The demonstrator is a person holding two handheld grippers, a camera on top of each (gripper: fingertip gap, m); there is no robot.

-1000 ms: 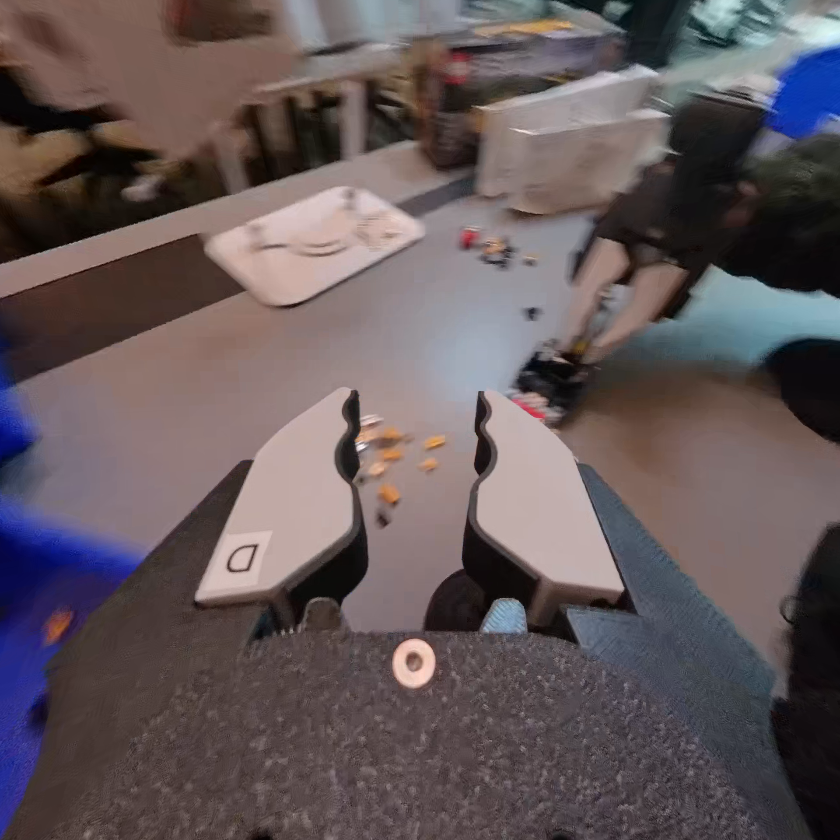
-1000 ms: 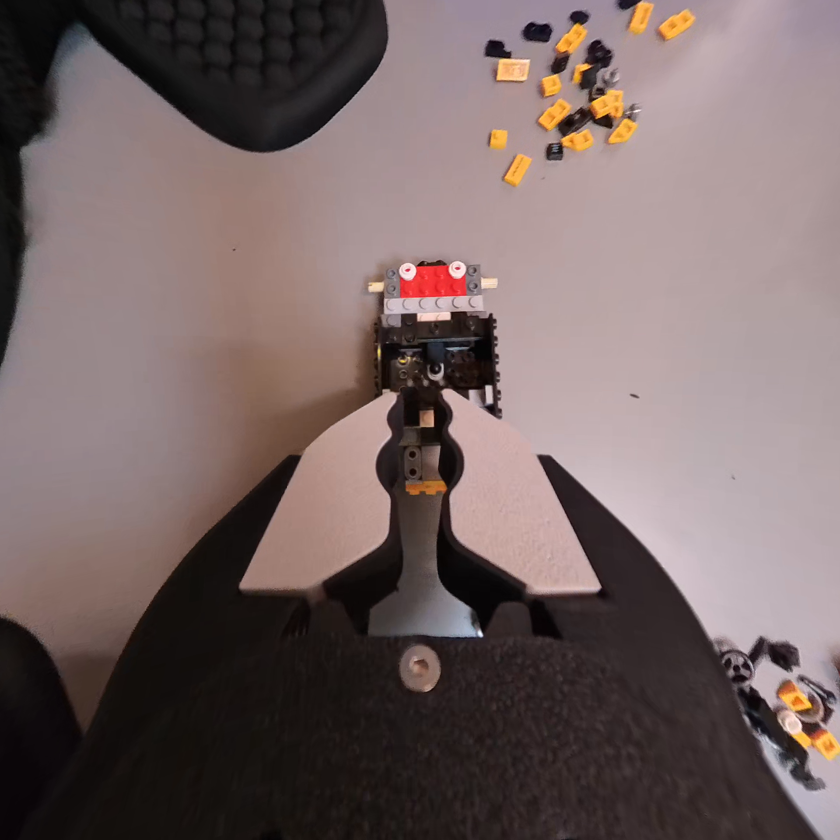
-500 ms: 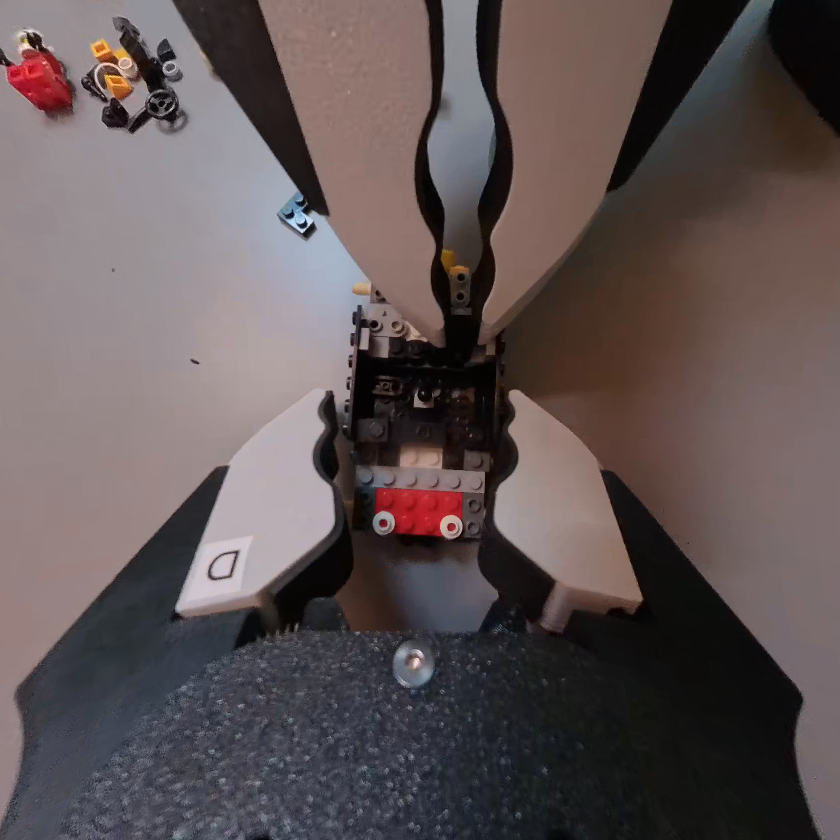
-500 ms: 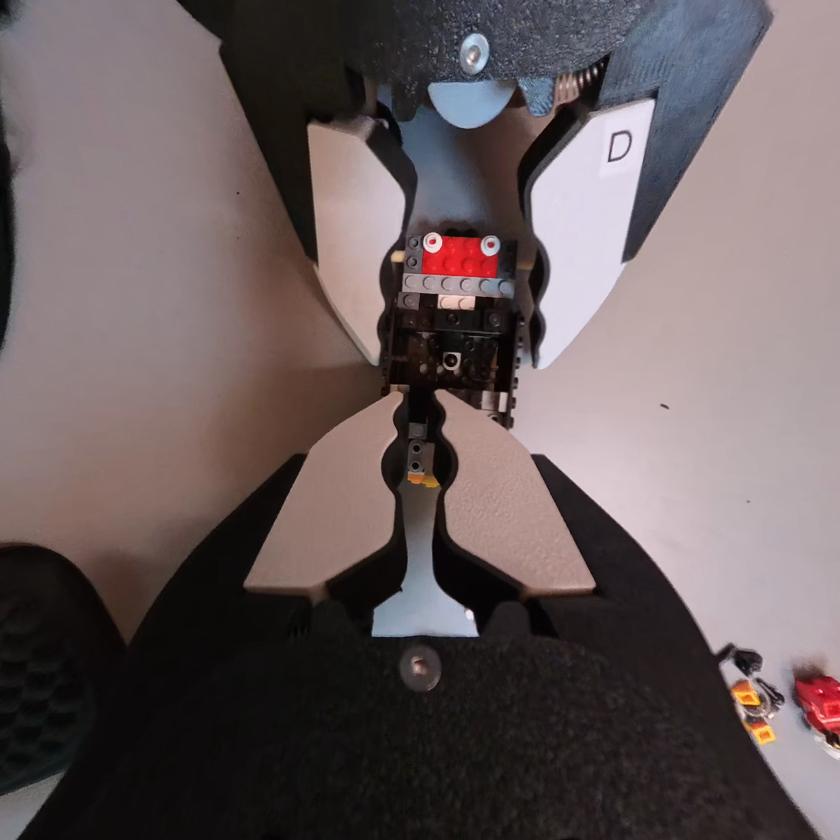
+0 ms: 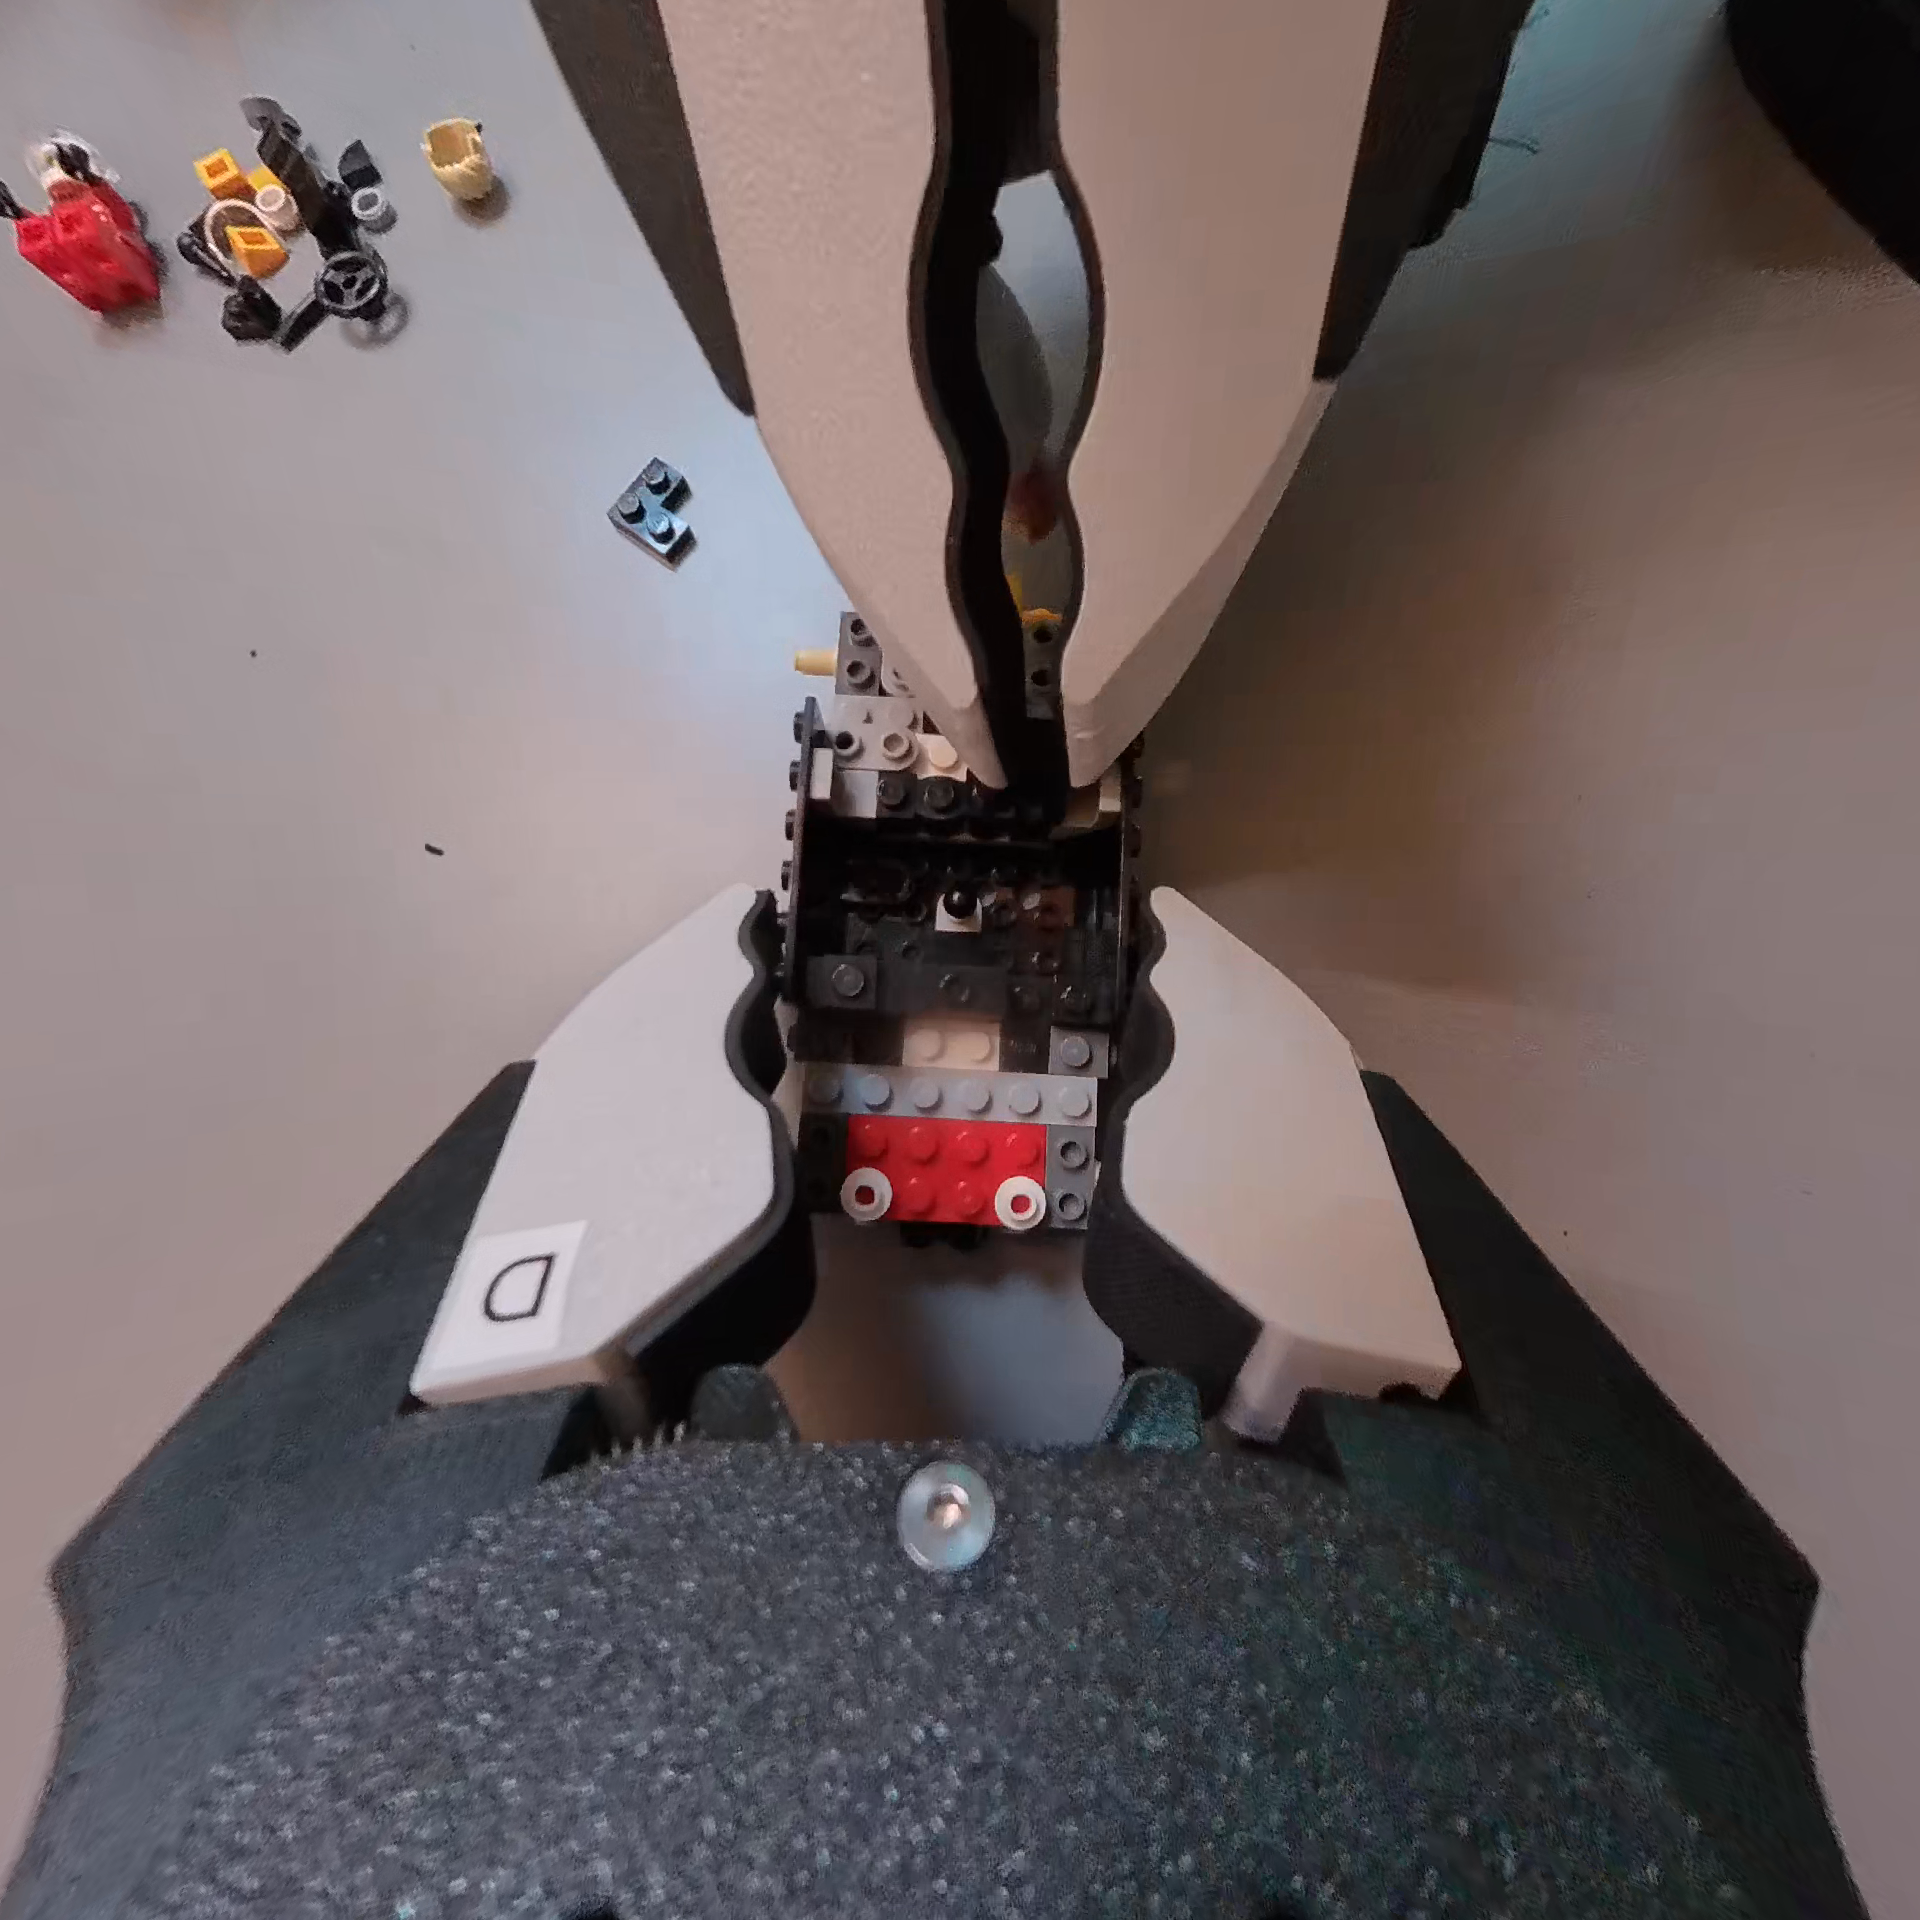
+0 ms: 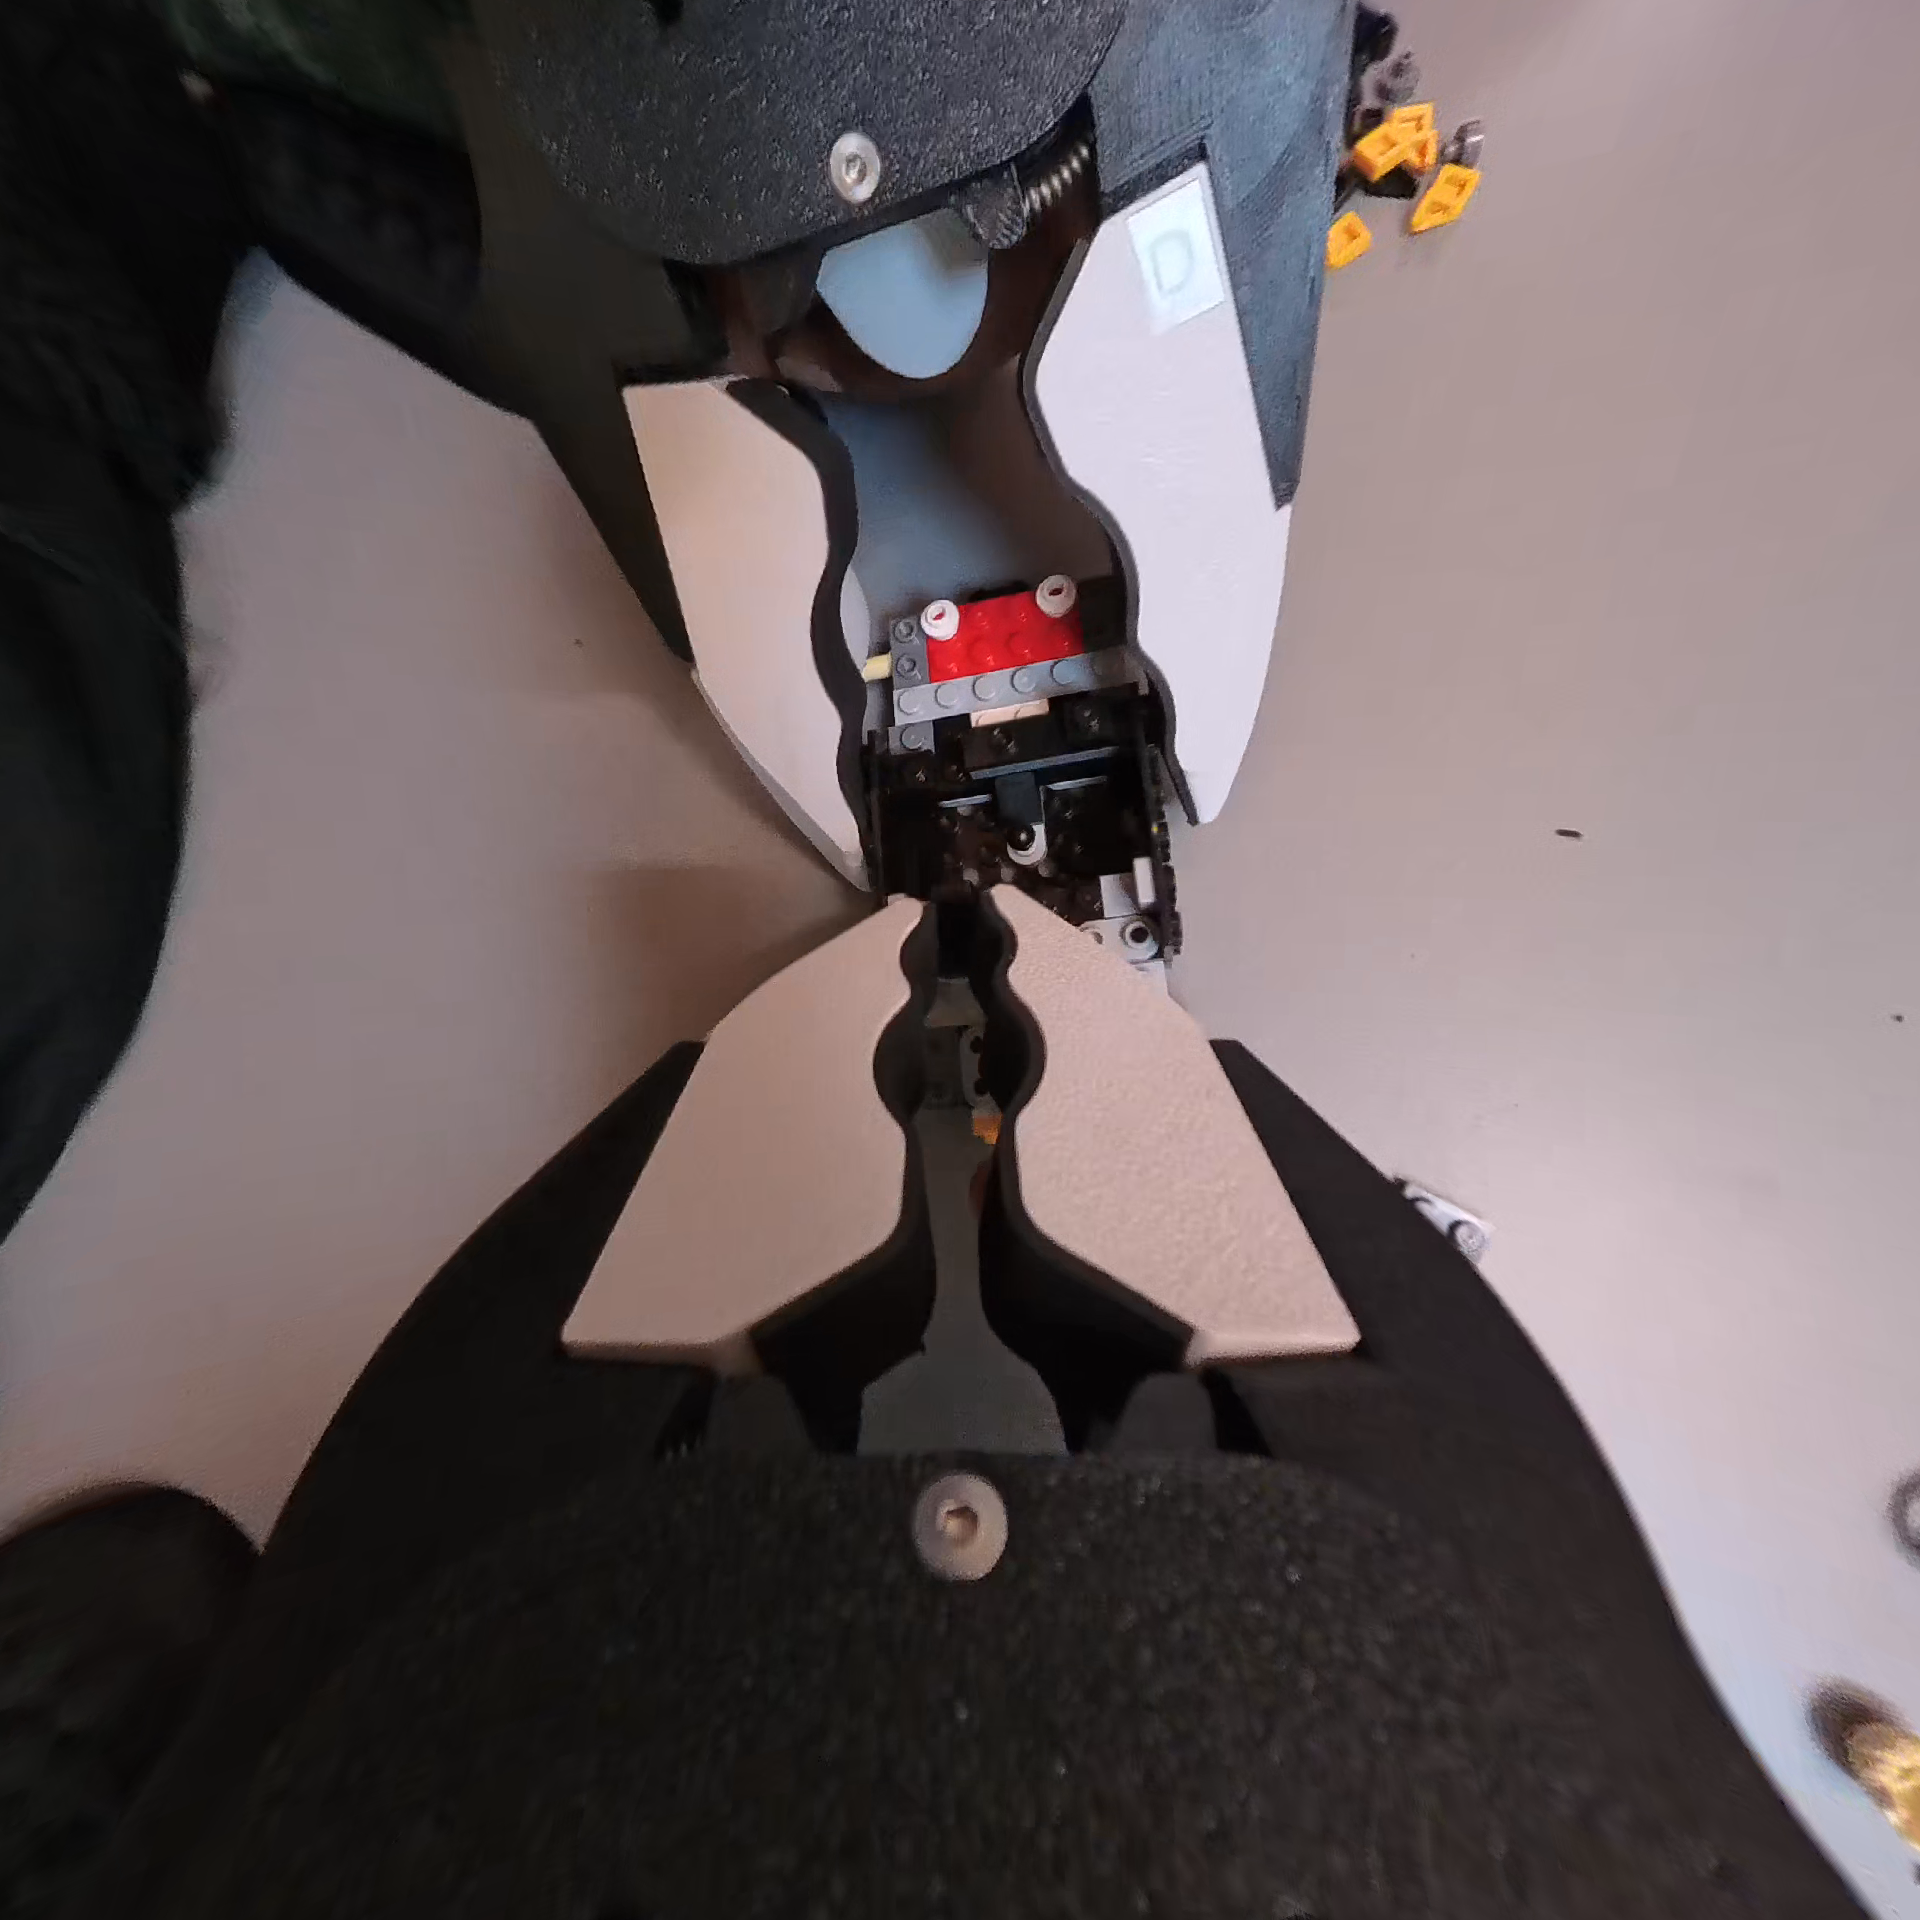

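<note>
2 grippers meet end to end on 1 small brick model [image 5: 945, 1153], which sits on the grey table [image 5: 312, 831] with its red plate toward the left gripper [image 5: 956, 935]. That gripper straddles the model, its dark pads [image 5: 764, 997] against both black side walls, so it appears clamped on the body. The right gripper [image 6: 956, 914] is almost closed, pinching a narrow strip [image 6: 961, 1049] that sticks out of the model's far end.

My judgement: the wide grip is the anchor, so it should sit square on the walls and press evenly, since thin side plates could pop off. Any force through the strip is best directed straight along its length, not twisted.

From the left wrist, the table beside the model shows a dark grey corner plate [image 5: 655, 514], a red piece [image 5: 83, 249], black parts [image 5: 301, 260] and a tan piece [image 5: 457, 161]; the strip is mostly hidden there. From the right wrist, the strip's holes and orange tip show, plus orange pieces [image 6: 1403, 166] behind the left gripper.
</note>
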